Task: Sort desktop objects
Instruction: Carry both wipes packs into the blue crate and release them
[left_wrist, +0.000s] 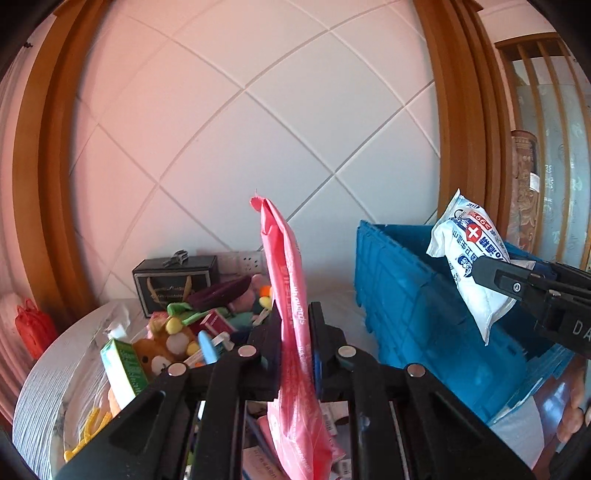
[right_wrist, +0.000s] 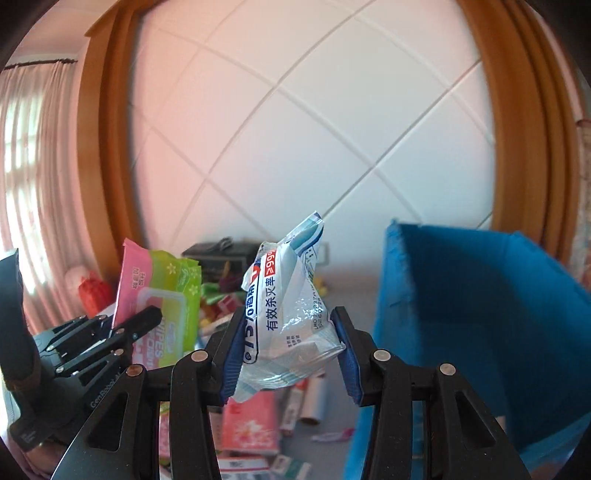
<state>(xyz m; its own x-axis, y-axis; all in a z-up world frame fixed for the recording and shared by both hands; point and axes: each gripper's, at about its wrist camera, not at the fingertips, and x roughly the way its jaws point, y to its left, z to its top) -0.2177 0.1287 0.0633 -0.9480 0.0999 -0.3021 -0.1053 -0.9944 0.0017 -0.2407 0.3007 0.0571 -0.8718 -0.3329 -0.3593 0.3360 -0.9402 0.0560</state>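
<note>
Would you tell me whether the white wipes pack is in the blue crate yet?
Not yet: the white wipes pack hangs in the right gripper outside the blue crate.

Two fisheye cameras ride close behind their own black fingers, both facing a white tiled wall (left_wrist: 258, 110) in a wooden frame, angled slightly down over the cluttered tabletop (left_wrist: 44, 387). The left view has the blue crate (left_wrist: 424, 314) at 3 o'clock; the right view has the crate (right_wrist: 480, 302) at 4 o'clock. Each sees the other: right gripper (left_wrist: 480, 267) at 3 o'clock, left gripper (right_wrist: 157, 314) at 8 o'clock.
</note>
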